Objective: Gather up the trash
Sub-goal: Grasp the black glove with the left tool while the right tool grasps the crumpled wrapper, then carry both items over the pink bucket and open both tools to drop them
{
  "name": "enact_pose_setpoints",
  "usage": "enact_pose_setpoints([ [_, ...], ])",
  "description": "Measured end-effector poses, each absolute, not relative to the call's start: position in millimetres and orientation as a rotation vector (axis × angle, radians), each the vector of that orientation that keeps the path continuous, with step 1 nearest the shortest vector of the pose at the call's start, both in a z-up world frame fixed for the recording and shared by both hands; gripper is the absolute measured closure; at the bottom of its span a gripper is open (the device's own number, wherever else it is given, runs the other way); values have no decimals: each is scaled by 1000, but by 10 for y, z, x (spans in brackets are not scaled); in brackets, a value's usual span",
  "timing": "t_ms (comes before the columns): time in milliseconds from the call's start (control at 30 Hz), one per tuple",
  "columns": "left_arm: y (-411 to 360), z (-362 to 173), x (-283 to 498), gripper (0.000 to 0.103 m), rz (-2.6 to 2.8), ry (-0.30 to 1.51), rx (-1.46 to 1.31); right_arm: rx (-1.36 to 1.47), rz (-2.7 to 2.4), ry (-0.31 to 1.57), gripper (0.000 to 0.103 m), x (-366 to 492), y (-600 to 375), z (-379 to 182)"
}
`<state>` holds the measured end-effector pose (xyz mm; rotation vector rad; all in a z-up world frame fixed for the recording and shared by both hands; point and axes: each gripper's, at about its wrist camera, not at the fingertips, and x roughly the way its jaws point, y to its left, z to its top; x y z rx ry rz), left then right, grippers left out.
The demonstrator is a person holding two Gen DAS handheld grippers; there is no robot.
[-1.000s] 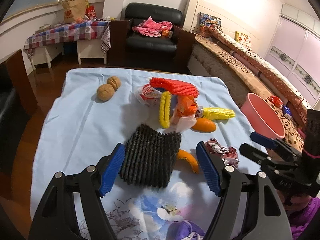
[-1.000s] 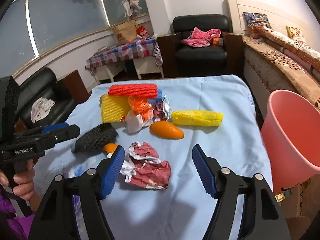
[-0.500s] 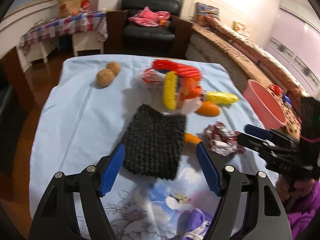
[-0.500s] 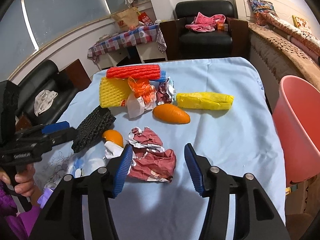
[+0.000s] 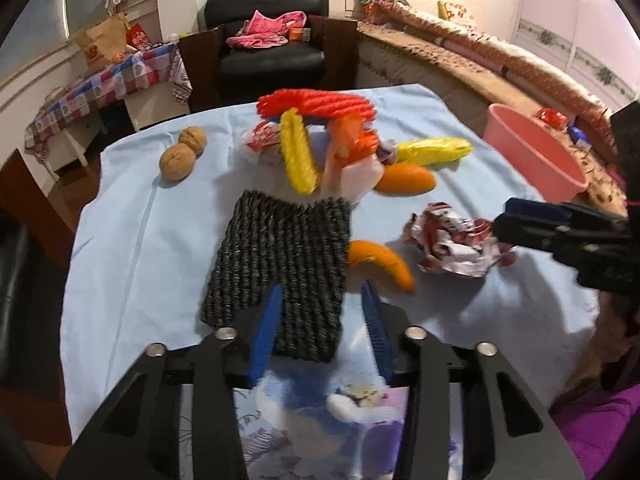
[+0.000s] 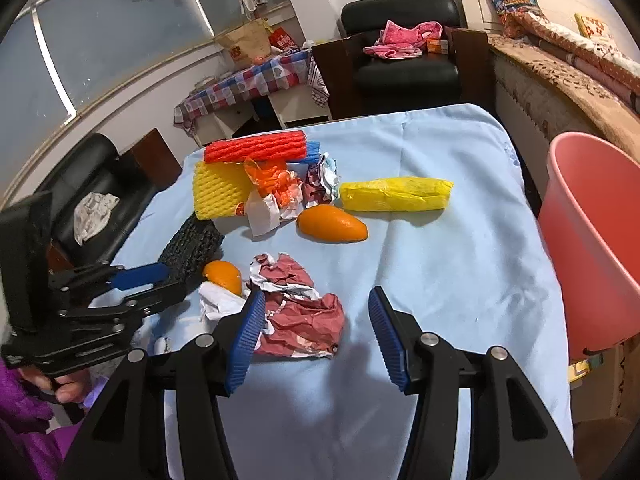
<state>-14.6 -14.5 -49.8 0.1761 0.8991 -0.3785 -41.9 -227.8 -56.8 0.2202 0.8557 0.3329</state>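
The left gripper (image 5: pixel 320 322), jaws just closing, straddles the near edge of the black foam net sleeve (image 5: pixel 280 264), not yet pinched. Light, soft, compressible: grip that edge firmly. The right gripper (image 6: pixel 316 330) stands open around the crumpled red wrapper (image 6: pixel 304 312).

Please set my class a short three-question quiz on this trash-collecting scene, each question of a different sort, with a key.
1. True or false: the pink bucket stands on the blue cloth.
2. The foam net at the far end of the pile is: A red, B black, C green.
3. How many walnuts lie on the cloth?

Key: 1 false, it stands beside the table, off the cloth's edge; 2 A; 3 two.
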Motion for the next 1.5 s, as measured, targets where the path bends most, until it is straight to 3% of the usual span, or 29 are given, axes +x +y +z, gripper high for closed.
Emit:
enact_pose_setpoints([
  [67, -122, -516, -129, 84, -369, 902, 175, 231, 347, 853, 49, -430, -2286, -565],
  [133, -82, -512, -111, 91, -363, 903, 159, 236, 362, 852, 49, -437, -2282, -559],
  [400, 50, -404, -119, 94, -344, 861, 117, 240, 385, 915, 50, -385, -2229, -666],
  [500, 81, -349, -121, 94, -349, 854, 92, 228, 405, 919, 63, -395, -2193, -665],
  [567, 99, -305, -131, 94, -353, 846, 79, 231, 414, 918, 77, -400, -2201, -657],
  [600, 101, -277, -139, 94, -359, 843, 72, 239, 422, 921, 90, -401, -2205, -660],
  [1100, -105, 85, -386, 94, -546, 803, 35, 241, 431, 790, 93, -622, -2356, -319],
  [1500, -621, 268, -432, 94, -711, 756, 90, 327, 267, 672, 93, -839, -3022, 0],
])
